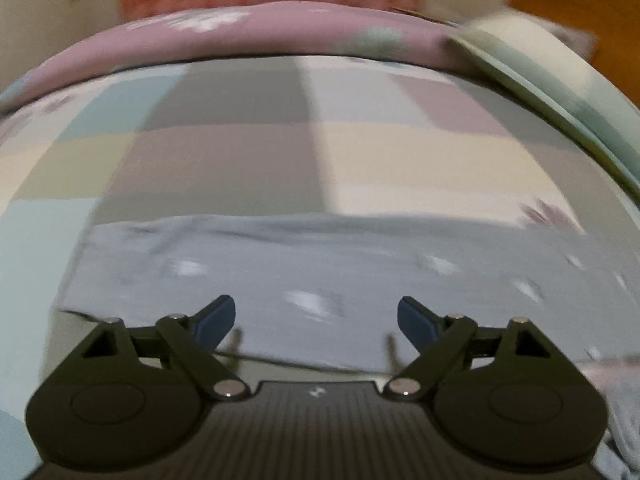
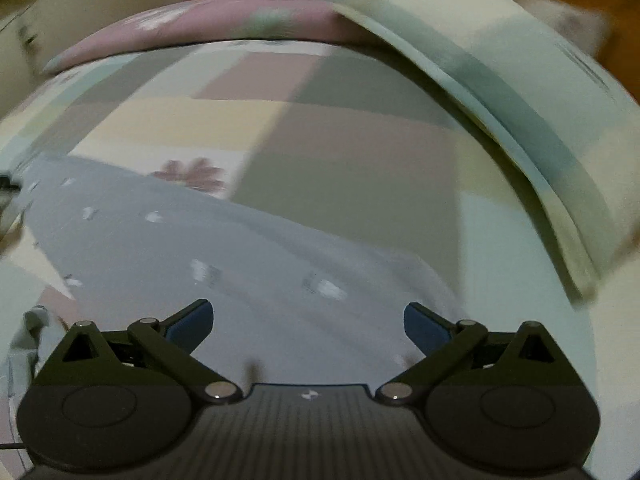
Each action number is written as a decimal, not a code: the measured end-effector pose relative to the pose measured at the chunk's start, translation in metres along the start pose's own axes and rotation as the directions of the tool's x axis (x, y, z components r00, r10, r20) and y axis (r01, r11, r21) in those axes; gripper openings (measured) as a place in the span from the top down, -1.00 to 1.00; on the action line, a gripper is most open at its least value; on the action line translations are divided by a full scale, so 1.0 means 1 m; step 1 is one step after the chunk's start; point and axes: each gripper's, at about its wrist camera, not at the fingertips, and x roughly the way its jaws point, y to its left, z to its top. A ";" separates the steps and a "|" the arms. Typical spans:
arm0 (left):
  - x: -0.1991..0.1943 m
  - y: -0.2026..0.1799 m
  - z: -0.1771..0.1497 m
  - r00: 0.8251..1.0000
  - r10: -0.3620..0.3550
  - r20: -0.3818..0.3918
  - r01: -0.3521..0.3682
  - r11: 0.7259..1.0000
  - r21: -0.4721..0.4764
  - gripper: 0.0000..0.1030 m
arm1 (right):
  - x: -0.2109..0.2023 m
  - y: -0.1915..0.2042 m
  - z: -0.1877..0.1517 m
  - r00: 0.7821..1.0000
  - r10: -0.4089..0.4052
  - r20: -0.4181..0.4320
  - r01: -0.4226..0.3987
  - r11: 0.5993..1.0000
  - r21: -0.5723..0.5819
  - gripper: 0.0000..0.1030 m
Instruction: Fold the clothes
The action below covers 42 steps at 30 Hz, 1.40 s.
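On the bed (image 1: 240, 152), a grey garment (image 1: 320, 264) lies flat as a long band, at 12 o'clock from both grippers. Left gripper (image 1: 316, 318) and right gripper (image 2: 308, 322) hover with jaws released, empty. Whether folds remain is unclear.

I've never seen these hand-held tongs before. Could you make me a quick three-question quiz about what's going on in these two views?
1. True or false: the left tongs are clamped on the grey garment.
2. What lies under that garment: A) bare wood, B) a patchwork bedspread, C) a metal tray?
3. Fill in: the right tongs are ____ and hold nothing.

Key: 1 false, they are open above it. 2 B. 3 open.
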 end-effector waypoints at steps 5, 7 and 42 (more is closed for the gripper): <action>-0.013 -0.097 -0.007 0.998 -0.063 0.023 0.056 0.972 0.228 -0.72 | 0.011 -0.033 -0.019 0.997 0.081 -0.007 -0.080 0.993 0.087 -1.00; -0.015 -0.129 -0.008 0.995 -0.096 0.031 0.083 0.953 0.293 -0.72 | 0.026 -0.039 -0.020 0.995 0.102 -0.016 -0.100 0.990 0.101 -1.00; -0.096 -0.239 -0.092 0.988 -0.143 -0.059 0.153 0.955 0.255 -0.79 | -0.058 0.025 -0.148 0.998 -0.064 0.024 0.062 0.995 0.083 -1.00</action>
